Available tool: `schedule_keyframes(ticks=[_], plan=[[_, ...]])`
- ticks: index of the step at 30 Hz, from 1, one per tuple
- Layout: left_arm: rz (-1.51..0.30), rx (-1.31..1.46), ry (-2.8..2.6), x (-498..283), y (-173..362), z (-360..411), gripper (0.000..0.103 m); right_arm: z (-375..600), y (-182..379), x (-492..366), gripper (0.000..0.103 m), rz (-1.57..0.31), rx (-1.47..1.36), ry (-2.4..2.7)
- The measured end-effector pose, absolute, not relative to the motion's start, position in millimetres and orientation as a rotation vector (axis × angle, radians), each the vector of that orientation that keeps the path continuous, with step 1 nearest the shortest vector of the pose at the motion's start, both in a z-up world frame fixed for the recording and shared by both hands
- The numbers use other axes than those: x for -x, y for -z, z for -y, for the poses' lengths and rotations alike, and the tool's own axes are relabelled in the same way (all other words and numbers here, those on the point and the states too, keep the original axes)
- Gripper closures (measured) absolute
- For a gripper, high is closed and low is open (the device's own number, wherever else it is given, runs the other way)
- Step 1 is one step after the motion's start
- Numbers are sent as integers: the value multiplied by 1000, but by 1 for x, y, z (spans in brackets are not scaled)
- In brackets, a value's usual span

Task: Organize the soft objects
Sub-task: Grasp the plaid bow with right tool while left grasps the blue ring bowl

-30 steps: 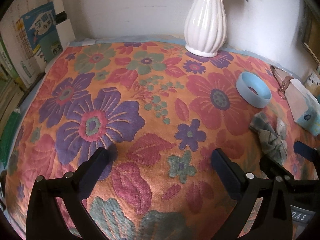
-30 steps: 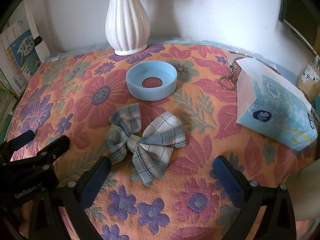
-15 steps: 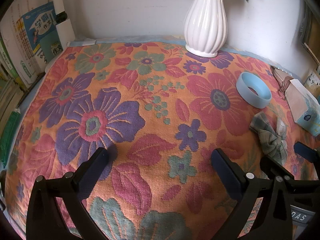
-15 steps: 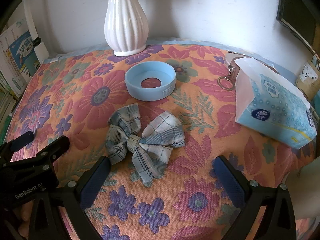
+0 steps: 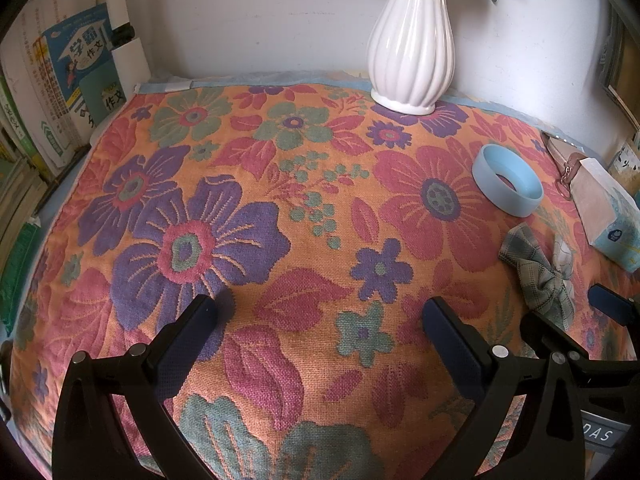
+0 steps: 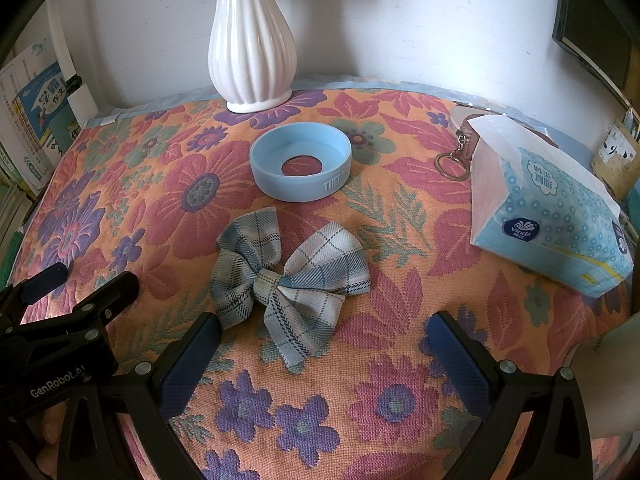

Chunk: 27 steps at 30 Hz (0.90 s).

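1. Plaid fabric bow (image 6: 288, 276) flat on floral cloth (image 6: 400, 320), at 12 o'clock from right gripper (image 6: 320, 352), just beyond fingertips.
2. Long axis crosswise, 9 to 3 o'clock.
3. Right gripper spread wide, empty; nearer tool.
4. Left gripper (image 5: 320, 332) spread, empty; bow at 2 o'clock, well apart.

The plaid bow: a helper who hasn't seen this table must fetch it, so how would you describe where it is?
On the flowered tablecloth, find the white ribbed vase at the back; nearer the viewer is a blue ring. The plaid bow lies flat just in front of that ring, left of the tissue pack. It is the only checked fabric piece.
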<state>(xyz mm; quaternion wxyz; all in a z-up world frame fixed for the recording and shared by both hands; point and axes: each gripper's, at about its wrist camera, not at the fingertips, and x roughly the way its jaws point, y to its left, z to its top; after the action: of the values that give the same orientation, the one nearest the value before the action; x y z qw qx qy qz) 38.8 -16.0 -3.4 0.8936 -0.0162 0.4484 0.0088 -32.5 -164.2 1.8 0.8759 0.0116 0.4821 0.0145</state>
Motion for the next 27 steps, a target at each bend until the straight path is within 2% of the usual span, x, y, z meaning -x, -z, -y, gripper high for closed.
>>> schedule_keyframes(ticks=[10, 16, 20, 21, 24, 27], plan=[[-942, 22, -16, -39, 3, 17, 0, 164, -3, 35, 0, -1007, -27, -39], [-1076, -25, 163, -59, -6, 9, 1, 180, -13, 37, 0, -1035, -180, -158], [-1033, -25, 249, -84, -28, 6, 1, 177, -20, 16, 0, -1045, -240, -184], [-1022, -32, 257, -88, -32, 8, 6, 173, -19, 12, 0, -1050, -220, -160], [-986, -55, 282, -103, -39, 16, 5, 168, -13, 3, 17, -1056, -180, -103], [-965, -94, 321, -111, -39, 33, 5, 162, -17, 8, 40, -1015, -88, -98]])
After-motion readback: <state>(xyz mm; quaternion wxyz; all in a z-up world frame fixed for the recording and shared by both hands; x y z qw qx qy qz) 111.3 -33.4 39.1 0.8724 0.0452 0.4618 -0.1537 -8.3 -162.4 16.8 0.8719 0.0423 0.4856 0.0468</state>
